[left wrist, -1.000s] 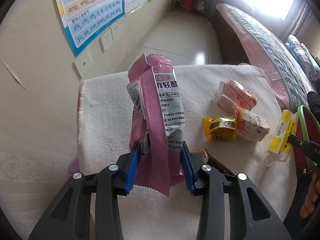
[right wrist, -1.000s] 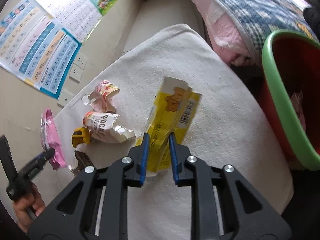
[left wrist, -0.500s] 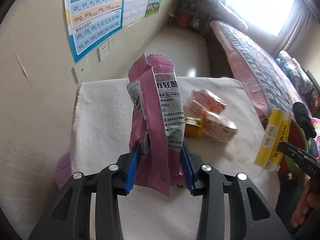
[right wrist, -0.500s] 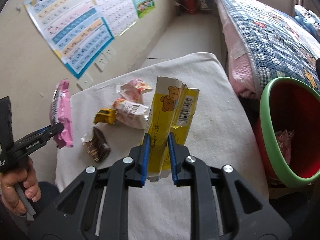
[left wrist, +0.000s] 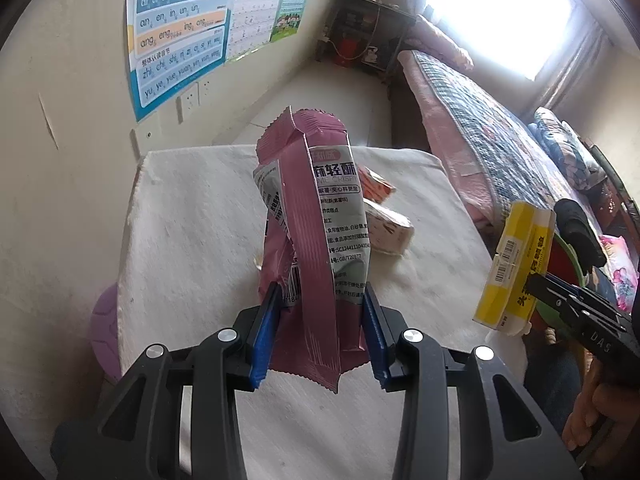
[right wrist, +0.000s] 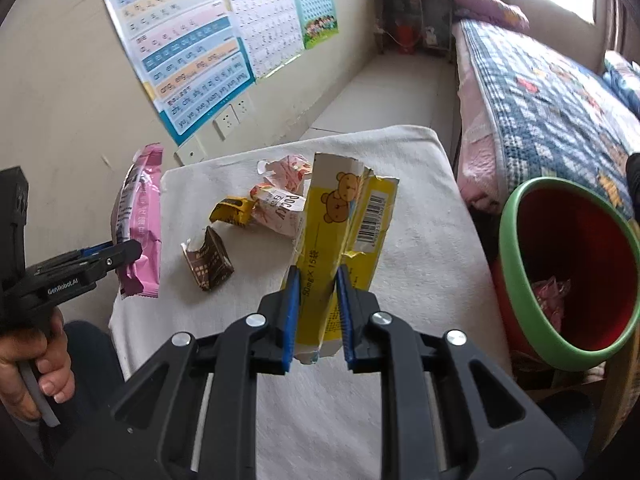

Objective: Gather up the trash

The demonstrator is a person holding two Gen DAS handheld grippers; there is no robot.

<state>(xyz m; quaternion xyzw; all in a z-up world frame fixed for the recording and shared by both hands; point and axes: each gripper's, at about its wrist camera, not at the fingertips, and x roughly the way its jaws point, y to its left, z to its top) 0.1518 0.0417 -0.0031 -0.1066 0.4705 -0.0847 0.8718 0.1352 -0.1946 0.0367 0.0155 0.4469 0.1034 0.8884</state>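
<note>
My left gripper (left wrist: 320, 304) is shut on a pink snack wrapper (left wrist: 316, 216) and holds it upright above the white cloth-covered table (left wrist: 192, 216). The left gripper (right wrist: 128, 250) with the pink wrapper (right wrist: 140, 216) shows at the left of the right wrist view. My right gripper (right wrist: 318, 284) is shut on a torn yellow box (right wrist: 340, 232) with a bear print, lifted above the table (right wrist: 420, 272). The yellow box (left wrist: 512, 264) also shows at the right of the left wrist view. A red bin with a green rim (right wrist: 568, 268) stands right of the table, with pink trash inside.
On the table lie a brown wrapper (right wrist: 208, 260), a small yellow wrapper (right wrist: 232, 210), a white Pocky box (right wrist: 280, 212) and a crumpled pink-white wrapper (right wrist: 290, 168). A bed (right wrist: 540, 92) runs along the right. A wall with posters (right wrist: 188, 52) is at the left.
Both grippers have lifted their wrappers higher above the table and drawn back, and the yellow box has come nearer the bin side. Both grips stay shut.
</note>
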